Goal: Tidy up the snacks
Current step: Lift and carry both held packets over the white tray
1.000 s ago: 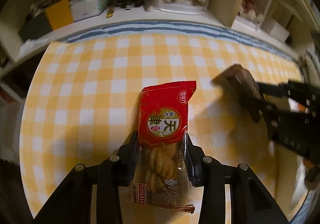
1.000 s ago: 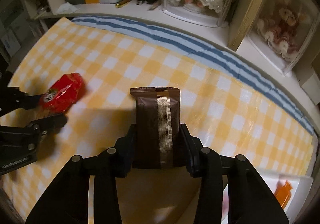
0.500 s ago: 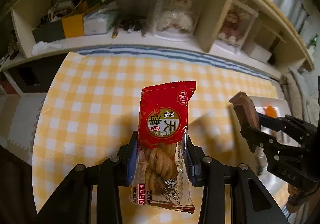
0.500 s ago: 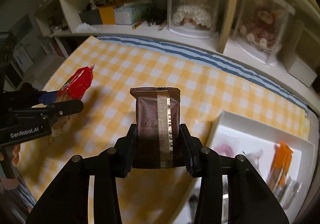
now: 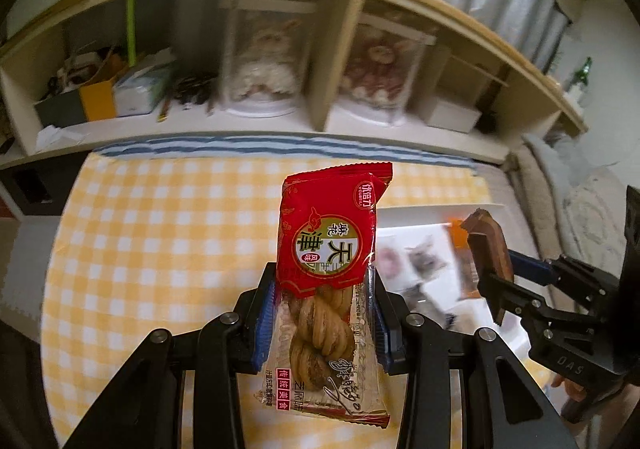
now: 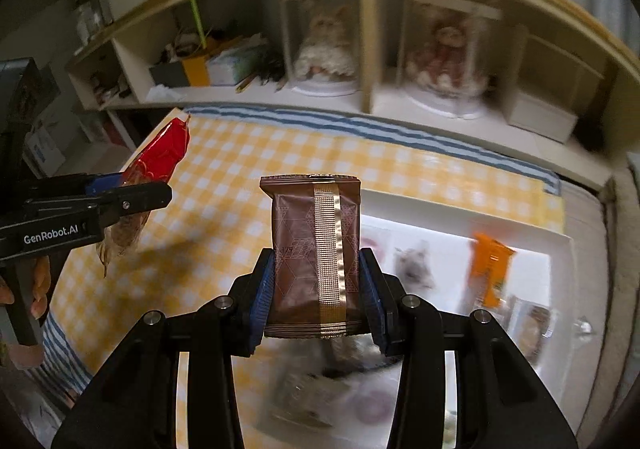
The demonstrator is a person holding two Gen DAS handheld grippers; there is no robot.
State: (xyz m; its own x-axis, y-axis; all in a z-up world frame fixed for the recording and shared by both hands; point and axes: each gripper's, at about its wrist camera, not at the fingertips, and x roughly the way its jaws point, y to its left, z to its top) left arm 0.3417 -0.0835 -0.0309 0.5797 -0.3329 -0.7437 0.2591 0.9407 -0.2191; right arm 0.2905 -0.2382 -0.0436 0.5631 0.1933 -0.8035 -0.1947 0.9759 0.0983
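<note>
Both grippers lifted higher off the yellow checked tablecloth (image 5: 152, 233) than a second ago, left gripper (image 5: 324, 313) clamped on red twisted-pastry packet (image 5: 332, 249), right gripper (image 6: 318, 289) clamped on brown snack bar (image 6: 316, 249), white tray (image 6: 532, 245) of snacks now below right gripper

The red snack packet (image 5: 328, 249), frame centre, reads "天津麻花"; left gripper (image 6: 100, 209), left edge, reads "GenRobot.AI".
</note>
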